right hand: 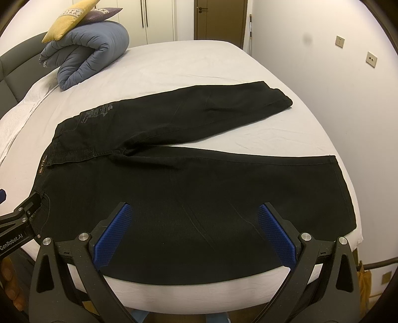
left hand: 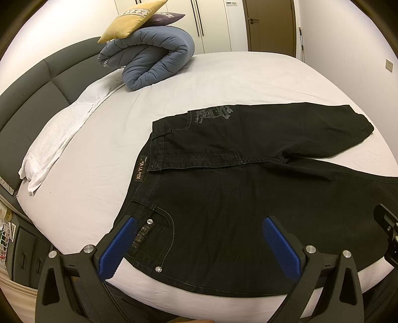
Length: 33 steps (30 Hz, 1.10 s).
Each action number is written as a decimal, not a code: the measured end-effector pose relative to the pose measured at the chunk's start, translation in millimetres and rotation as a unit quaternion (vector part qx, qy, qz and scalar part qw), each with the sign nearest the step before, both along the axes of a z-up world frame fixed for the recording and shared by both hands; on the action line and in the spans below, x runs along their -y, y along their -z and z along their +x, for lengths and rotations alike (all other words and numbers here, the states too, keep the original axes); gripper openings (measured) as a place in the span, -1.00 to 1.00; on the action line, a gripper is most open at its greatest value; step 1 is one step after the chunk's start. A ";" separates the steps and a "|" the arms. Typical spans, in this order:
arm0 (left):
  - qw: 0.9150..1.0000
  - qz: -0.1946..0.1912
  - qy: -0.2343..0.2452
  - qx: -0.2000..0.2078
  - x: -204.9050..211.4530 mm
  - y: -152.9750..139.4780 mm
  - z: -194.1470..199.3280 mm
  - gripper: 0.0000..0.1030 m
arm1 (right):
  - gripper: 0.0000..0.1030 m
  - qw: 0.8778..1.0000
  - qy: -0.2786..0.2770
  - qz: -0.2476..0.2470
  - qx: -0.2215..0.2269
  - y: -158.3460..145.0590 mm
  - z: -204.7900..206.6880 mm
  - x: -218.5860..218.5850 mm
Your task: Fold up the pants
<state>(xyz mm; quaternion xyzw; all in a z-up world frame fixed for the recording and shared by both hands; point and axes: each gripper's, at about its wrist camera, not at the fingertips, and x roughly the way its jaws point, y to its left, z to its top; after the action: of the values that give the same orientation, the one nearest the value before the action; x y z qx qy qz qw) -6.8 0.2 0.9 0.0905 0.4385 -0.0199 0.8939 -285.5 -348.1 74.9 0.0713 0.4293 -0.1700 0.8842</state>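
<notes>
A: Progress? Pants [left hand: 223, 198] lie spread flat on the bed [left hand: 223, 72], legs splayed apart, far leg angled toward frame upper right. No fold made yet, as far as I judge; all of it remains.

B: Grippers? Left gripper [left hand: 199, 238] gaping, empty, over the waistband pocket at lower left. Right gripper [right hand: 194, 228] likewise wide, empty, above the near leg, lower centre.

My bed [left hand: 223, 74], white sheet, with four things on it.

The black pants [left hand: 223, 211] lie spread flat at my near edge, waistband to my left, legs running right and splayed apart. A rolled blue duvet [left hand: 154, 59] sits at the far left corner by the headboard, two cushions [left hand: 129, 22] stacked on it. A white towel [left hand: 62, 134] lies along the left side.
</notes>
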 end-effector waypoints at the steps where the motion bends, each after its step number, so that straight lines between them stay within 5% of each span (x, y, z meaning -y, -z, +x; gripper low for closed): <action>1: 1.000 0.000 0.000 0.000 0.2 0.1 -0.2 1.00 | 1.00 1.000 0.000 0.001 0.000 -0.6 1.0 0.8; 24: 1.000 -0.002 0.009 -0.006 0.1 7.5 6.0 1.00 | 1.00 1.000 -0.008 -0.001 -0.011 2.1 7.3 -3.5; 33: 0.991 -0.088 0.076 -0.063 -17.1 20.0 76.6 1.00 | 1.00 0.994 -0.103 0.043 -0.002 0.1 51.0 7.7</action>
<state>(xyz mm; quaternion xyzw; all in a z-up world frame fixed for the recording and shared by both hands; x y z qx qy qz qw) 69.9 17.3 -19.1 0.0433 0.4827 -0.1324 0.8647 -234.5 -355.9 74.8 0.0645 0.4432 -0.0591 0.8921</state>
